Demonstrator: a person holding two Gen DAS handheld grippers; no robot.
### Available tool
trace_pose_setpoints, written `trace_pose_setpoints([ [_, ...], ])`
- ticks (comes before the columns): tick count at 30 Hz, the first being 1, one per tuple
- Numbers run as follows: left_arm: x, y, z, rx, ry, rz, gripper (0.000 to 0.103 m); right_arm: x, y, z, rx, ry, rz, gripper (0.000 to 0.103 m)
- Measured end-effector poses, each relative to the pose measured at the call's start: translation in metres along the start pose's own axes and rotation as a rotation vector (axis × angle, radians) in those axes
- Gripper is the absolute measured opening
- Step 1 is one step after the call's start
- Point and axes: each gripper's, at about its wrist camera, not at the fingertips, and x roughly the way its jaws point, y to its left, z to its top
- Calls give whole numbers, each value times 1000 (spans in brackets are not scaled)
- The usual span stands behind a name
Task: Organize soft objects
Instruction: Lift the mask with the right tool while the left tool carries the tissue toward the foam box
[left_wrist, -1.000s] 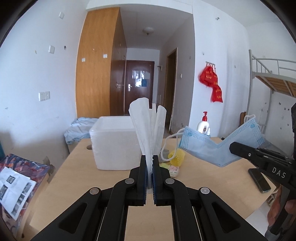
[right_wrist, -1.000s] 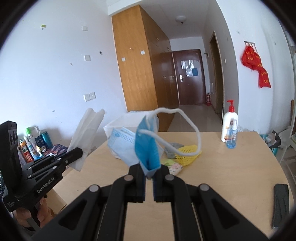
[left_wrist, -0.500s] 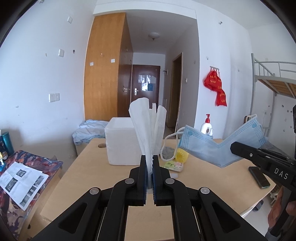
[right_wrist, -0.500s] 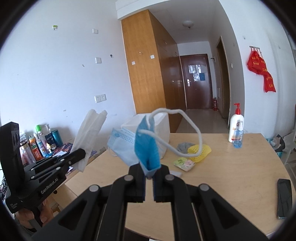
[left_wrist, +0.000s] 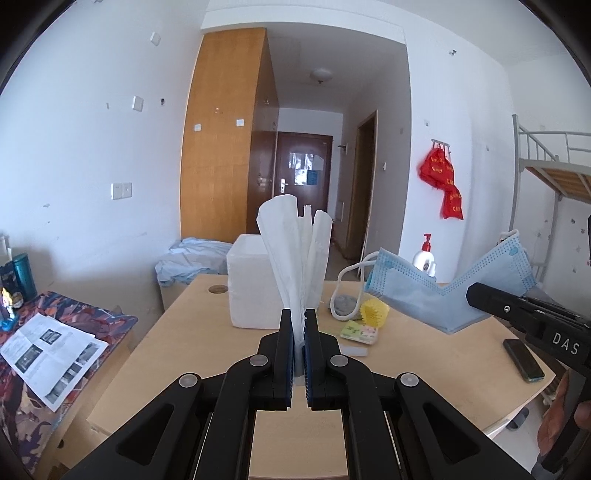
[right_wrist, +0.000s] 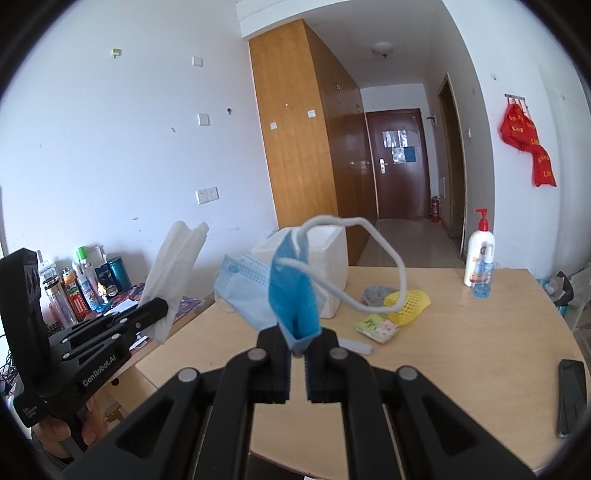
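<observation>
My left gripper (left_wrist: 299, 325) is shut on a folded white tissue (left_wrist: 295, 254), which fans upward from the pads. In the right wrist view that same left gripper (right_wrist: 162, 304) and the white tissue (right_wrist: 173, 273) appear at the left. My right gripper (right_wrist: 296, 341) is shut on the bottom fold of a blue face mask (right_wrist: 291, 288), whose white ear loop arcs up and to the right. From the left wrist view the blue face mask (left_wrist: 443, 295) hangs spread at the right gripper (left_wrist: 476, 293). Both are held in the air in front of the wooden table (left_wrist: 207, 332).
On the table stand a white foam box (left_wrist: 251, 288), a yellow mesh item (left_wrist: 375, 312), a grey cloth (left_wrist: 343, 304), a small green packet (left_wrist: 360, 330), a pump bottle (right_wrist: 480, 253) and a black phone (right_wrist: 572, 397). Left of it, a side surface holds papers (left_wrist: 48, 354) and bottles (right_wrist: 81, 280).
Both grippers have drawn back from the table, so the box and the small items look farther off. Each grip holds as before.
</observation>
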Motion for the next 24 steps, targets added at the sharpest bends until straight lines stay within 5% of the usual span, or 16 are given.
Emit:
trace_pose_setpoints([
  [24, 95, 40, 34, -11, 58, 64, 5, 90, 3, 39, -31, 49, 53, 8],
])
